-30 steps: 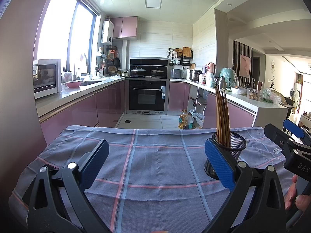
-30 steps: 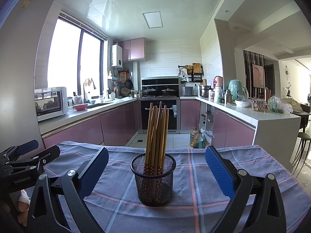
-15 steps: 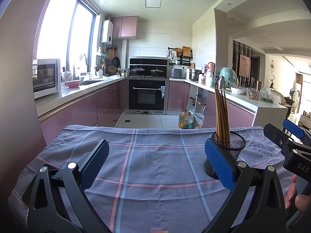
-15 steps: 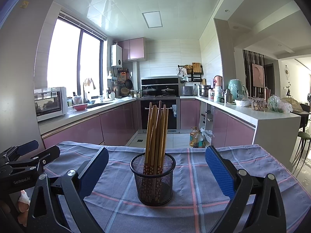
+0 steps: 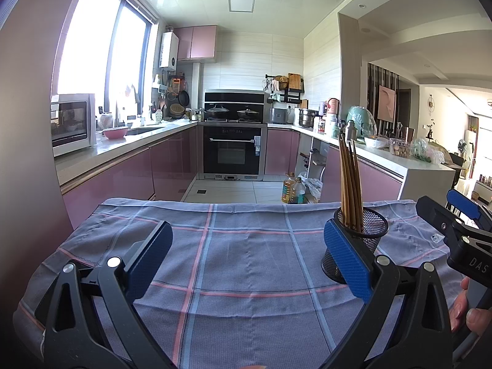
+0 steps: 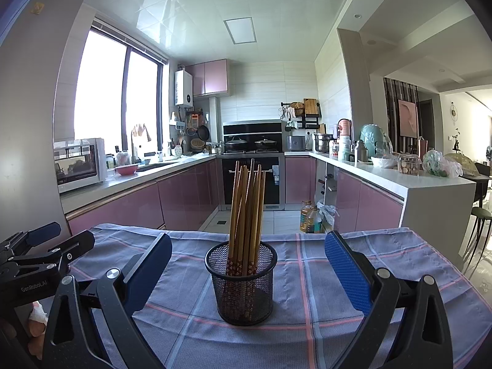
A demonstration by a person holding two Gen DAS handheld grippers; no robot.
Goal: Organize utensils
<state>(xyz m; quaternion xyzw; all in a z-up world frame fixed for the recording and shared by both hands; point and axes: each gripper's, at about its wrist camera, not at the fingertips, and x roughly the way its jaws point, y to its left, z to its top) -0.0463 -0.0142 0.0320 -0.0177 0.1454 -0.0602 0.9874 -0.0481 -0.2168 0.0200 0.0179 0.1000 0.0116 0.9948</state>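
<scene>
Right wrist view: right tool (image 6: 248, 267) hovering low over the desk (image 6: 384, 264), fingers spread wide, gripping nothing. Sitting upright between the two blue pads (image 6: 346, 272), though a little farther out than their tips: a black mesh cup (image 6: 243, 289), touching neither pad. Standing bunched in the cup: wooden chopsticks (image 6: 247, 212), leaning slightly, patterned ends down. Lying under it all: a blue checked cloth (image 6: 307, 332) with pink stripes. Poking in at the left edge: left tool (image 6: 46, 246), well apart from the cup.

Left wrist view: left tool (image 5: 246, 252) likewise released, fingers wide apart, nothing between them but bare cloth (image 5: 240, 261). Standing off to the right: the cup (image 5: 369, 230), partly hidden behind the right-hand pad (image 5: 346, 258); contact between pad and cup impossible to judge from here. Rising above the rim: chopsticks (image 5: 349, 184). Showing at the far right edge: right tool (image 5: 455, 215), with fingertips of a hand (image 5: 467, 307) below it.

Filling the background in both views: a kitchen with pink cabinets and a black oven (image 6: 252, 181).
</scene>
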